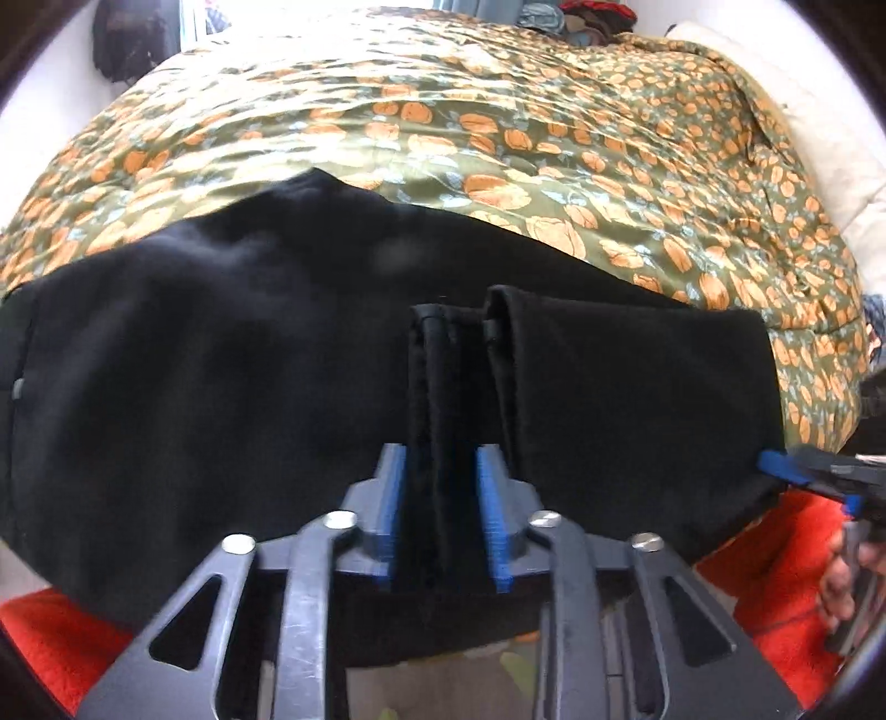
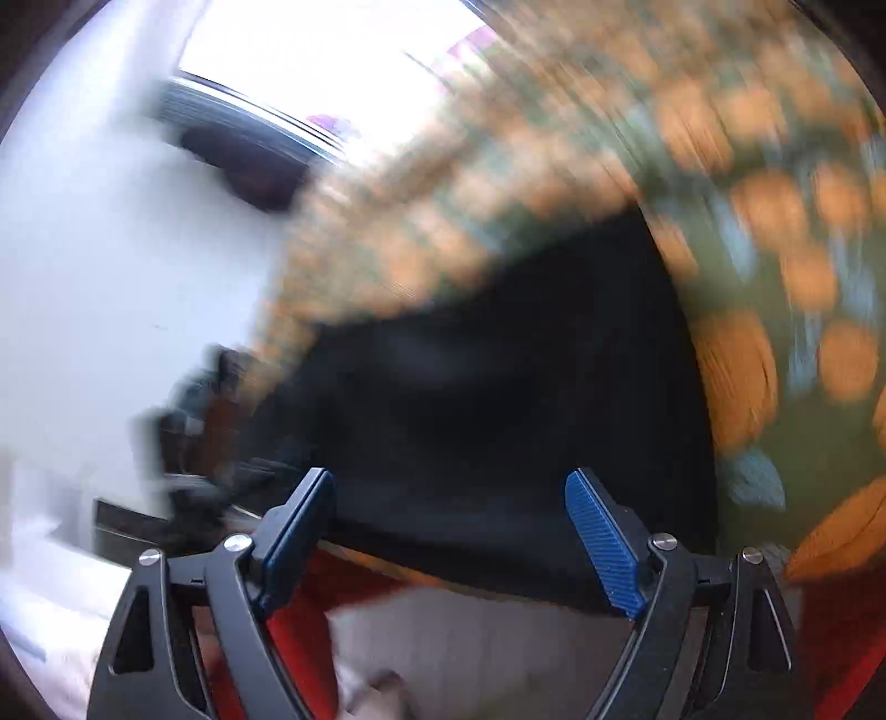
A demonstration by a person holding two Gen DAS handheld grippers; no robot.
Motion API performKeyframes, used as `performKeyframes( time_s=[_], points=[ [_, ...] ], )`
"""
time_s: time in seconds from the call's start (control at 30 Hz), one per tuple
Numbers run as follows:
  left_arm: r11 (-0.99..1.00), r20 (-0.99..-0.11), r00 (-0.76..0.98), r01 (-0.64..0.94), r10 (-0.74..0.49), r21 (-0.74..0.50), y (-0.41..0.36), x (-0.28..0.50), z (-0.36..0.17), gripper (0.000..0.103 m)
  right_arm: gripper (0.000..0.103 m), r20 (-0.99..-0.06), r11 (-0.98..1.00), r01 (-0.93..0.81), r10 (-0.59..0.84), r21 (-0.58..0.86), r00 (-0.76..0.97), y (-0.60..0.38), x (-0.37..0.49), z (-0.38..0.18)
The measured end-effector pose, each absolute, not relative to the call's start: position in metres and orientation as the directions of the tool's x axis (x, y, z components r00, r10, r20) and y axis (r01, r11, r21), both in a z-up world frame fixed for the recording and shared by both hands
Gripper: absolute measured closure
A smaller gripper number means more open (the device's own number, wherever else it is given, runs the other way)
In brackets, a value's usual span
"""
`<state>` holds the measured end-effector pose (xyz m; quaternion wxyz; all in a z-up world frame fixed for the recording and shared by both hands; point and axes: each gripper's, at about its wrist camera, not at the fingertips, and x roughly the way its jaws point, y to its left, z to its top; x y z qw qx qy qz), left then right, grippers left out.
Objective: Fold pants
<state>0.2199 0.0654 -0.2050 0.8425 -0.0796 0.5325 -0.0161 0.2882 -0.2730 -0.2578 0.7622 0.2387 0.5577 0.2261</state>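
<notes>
Black pants (image 1: 221,360) lie across the near edge of a bed covered by a green quilt with orange flowers (image 1: 443,138). My left gripper (image 1: 440,459) is shut on a doubled fold of the pants' cloth that stands up between its blue pads (image 1: 390,498). In the blurred right wrist view the pants (image 2: 498,360) lie just ahead of my right gripper (image 2: 448,487), which is open and empty at their near edge. The right gripper's blue tip also shows in the left wrist view (image 1: 786,462), at the right end of the pants.
An orange-red fleece (image 1: 775,554) hangs below the bed's near edge. A white pillow (image 1: 830,155) lies at the right. Clothes are piled at the far end of the bed (image 1: 581,16). A white wall and a bright window (image 2: 332,55) are at the left.
</notes>
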Motion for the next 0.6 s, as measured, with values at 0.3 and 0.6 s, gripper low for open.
performKeyframes(
  time_s=[0.3,0.6],
  points=[
    [0.977,-0.854,0.51,-0.106,-0.104,-0.183,0.098,0.166,-0.181,0.034,0.021,-0.684,0.779,-0.106,0.6,0.619,0.416,-0.285,0.328,-0.193],
    [0.972,-0.863,0.502,-0.166,-0.063,-0.167,0.118,0.137,-0.184,0.034,0.026,-0.688,0.817,-0.137,0.552,0.561,0.471,-0.278,0.309,-0.195]
  ],
)
